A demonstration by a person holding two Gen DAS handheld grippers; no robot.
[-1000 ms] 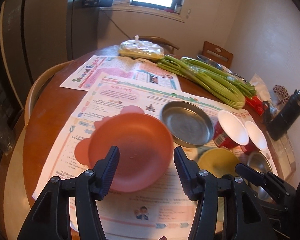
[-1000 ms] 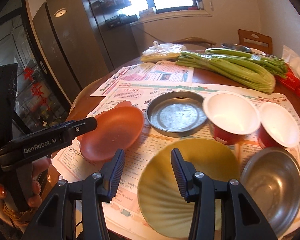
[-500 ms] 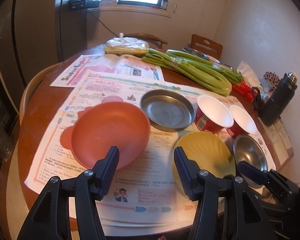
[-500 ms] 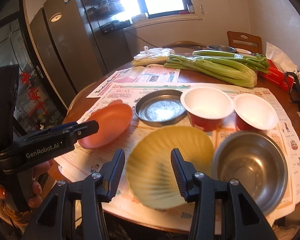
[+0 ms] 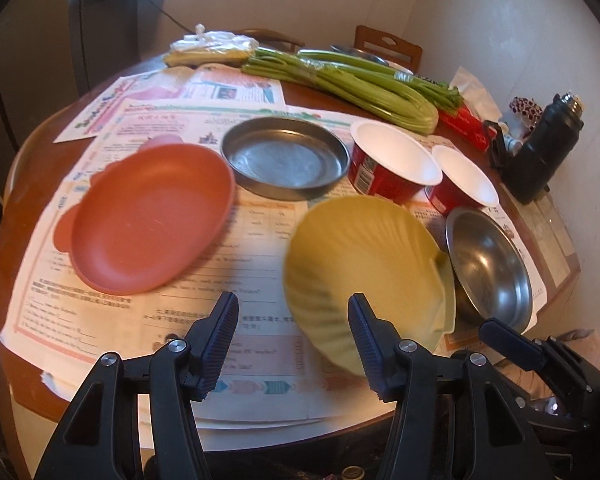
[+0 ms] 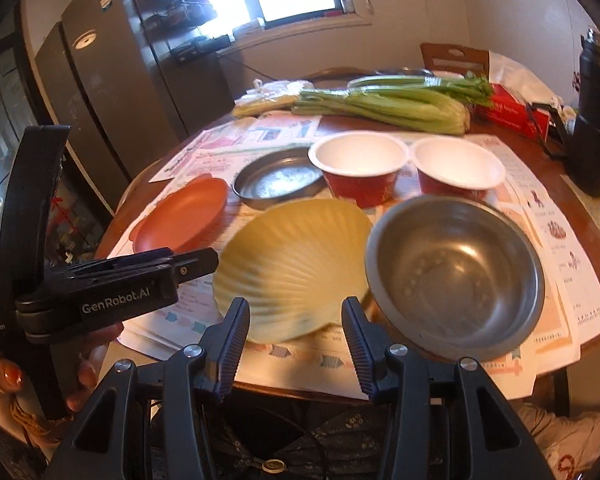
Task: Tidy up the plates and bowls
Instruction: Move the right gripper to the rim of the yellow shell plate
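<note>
We hold both tongs apart and empty, left tongs [image 5: 292, 334] and right tongs [image 6: 296, 330], before the yellow shell plate [image 6: 292, 268] on the surface [image 5: 32, 160]; we should grip its near rim squarely.

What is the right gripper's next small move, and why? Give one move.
Probably ease the right gripper forward and down until its jaws straddle the near rim of the yellow shell-shaped plate. The jaws stand apart and empty, the plate lies straight ahead of them, and no dish is stacked yet.
</note>
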